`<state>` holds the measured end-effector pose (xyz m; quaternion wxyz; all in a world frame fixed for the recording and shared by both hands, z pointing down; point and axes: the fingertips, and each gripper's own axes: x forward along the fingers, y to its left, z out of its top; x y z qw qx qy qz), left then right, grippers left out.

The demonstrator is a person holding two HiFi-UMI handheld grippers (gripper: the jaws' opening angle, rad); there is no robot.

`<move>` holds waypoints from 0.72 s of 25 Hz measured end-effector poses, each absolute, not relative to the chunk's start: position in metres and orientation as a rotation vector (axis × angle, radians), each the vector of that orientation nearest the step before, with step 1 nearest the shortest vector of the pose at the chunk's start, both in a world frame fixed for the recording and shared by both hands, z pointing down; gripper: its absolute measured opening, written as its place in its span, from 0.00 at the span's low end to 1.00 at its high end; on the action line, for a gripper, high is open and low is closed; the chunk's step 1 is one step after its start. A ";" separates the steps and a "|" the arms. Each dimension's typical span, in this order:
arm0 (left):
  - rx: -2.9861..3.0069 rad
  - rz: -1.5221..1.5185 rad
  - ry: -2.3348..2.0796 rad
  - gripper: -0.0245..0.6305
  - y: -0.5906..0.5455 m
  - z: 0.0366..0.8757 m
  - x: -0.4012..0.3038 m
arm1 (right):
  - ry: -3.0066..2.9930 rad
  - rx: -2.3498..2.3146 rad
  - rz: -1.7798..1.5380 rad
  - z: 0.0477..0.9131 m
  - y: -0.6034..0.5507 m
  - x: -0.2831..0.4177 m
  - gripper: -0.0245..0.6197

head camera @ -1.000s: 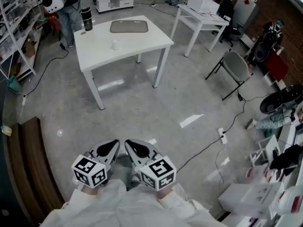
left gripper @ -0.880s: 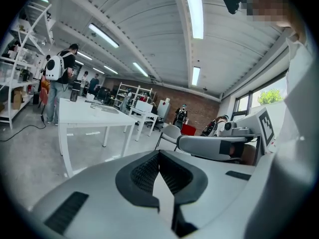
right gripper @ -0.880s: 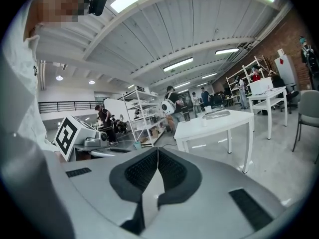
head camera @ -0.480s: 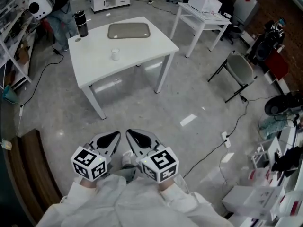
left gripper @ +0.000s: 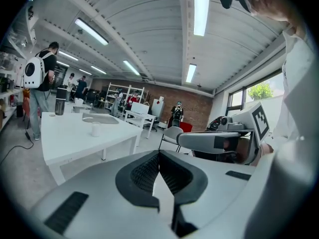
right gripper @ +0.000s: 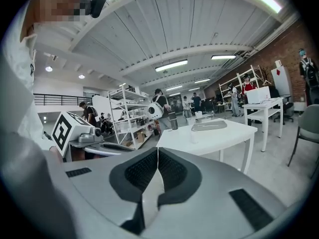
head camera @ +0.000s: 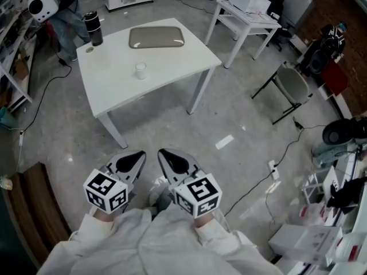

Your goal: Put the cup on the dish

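Head view looks steeply down on both grippers, held side by side low in the frame over grey floor (head camera: 172,125), with white sleeves (head camera: 149,239) behind them; the left gripper (head camera: 139,154) and the right gripper (head camera: 162,153) both point toward a white table (head camera: 178,59) well ahead, and neither is near anything on it; the cup (head camera: 140,70), small and white, stands upright near the middle of the table, apart from the dish (head camera: 156,36), a flat grey rectangle lying nearer the far edge; the cup is not on the dish; a dark flask (head camera: 93,27) stands at the table's far left corner; a person with a white backpack (head camera: 41,3) stands just beyond that corner; a second table (head camera: 243,17) stands off to the right, and a grey chair (head camera: 291,83) nearer on that side.

Left gripper view shows its two dark ribbed pads pressed together along one line with nothing between them; past them the table shows at left, with the cup in front of the dish and the flask behind.

Right gripper view shows the same: pads closed flat against each other, nothing pinched; the table lies ahead at right, the cup at its near part and the dish behind it.
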<state>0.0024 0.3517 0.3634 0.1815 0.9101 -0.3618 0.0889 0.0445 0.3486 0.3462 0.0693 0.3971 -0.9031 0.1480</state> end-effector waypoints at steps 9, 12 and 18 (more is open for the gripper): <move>2.549 0.273 -1.024 0.05 0.310 0.379 0.000 | -2.715 1.137 0.491 0.364 0.301 0.035 0.06; 2.540 0.274 -1.036 0.05 0.288 0.379 -0.002 | -2.724 1.129 0.489 0.362 0.276 0.032 0.06; 2.522 0.266 -1.051 0.05 0.234 0.378 -0.001 | -2.730 1.112 0.477 0.357 0.219 0.033 0.06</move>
